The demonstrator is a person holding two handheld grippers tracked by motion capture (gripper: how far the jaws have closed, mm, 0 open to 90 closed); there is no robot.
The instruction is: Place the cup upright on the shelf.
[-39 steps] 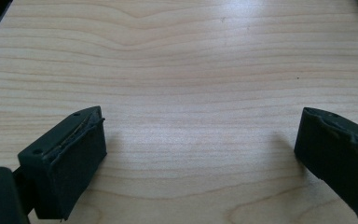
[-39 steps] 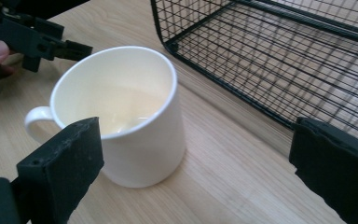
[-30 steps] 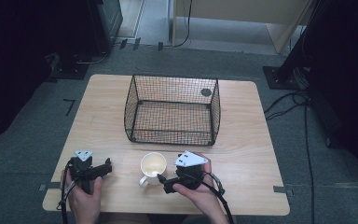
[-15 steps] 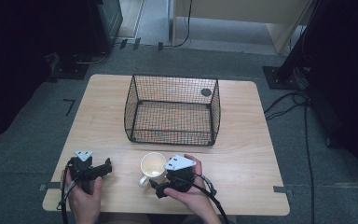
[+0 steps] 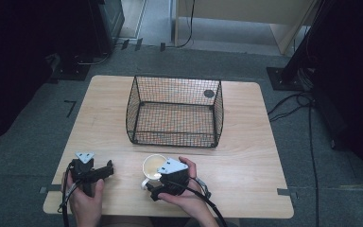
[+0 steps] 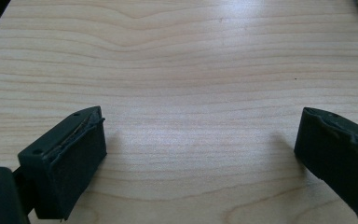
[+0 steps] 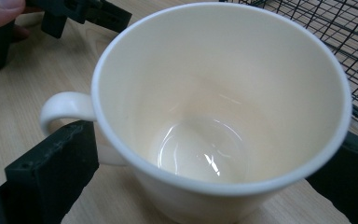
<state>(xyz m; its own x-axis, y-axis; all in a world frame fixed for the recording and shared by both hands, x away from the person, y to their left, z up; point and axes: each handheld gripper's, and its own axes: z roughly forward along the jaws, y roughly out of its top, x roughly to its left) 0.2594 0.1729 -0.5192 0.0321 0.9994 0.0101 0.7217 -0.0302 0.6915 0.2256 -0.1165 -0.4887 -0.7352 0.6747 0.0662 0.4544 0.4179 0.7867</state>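
Observation:
A cream mug [image 5: 153, 165] stands upright and empty on the wooden table [image 5: 246, 161], near the front edge. In the right gripper view the mug [image 7: 214, 116] sits between the two black jaws, its handle [image 7: 63, 109] just above the left-hand jaw. My right gripper [image 5: 155, 179] is open around the mug; whether the pads touch its wall I cannot tell. My left gripper [image 5: 106, 170] rests at the front left, apart from the mug. In the left gripper view it [image 6: 196, 149] stands open over bare wood.
A black wire basket [image 5: 174, 138], open at the top, stands in the table's middle just behind the mug; its mesh [image 7: 345, 37] is close to the mug's far side. A dark round mark [image 5: 209, 93] lies behind the basket. Cables trail off the front edge.
My right gripper has moved left toward the mug, and its jaws now stand on either side of it. The left gripper and the mug have stayed put.

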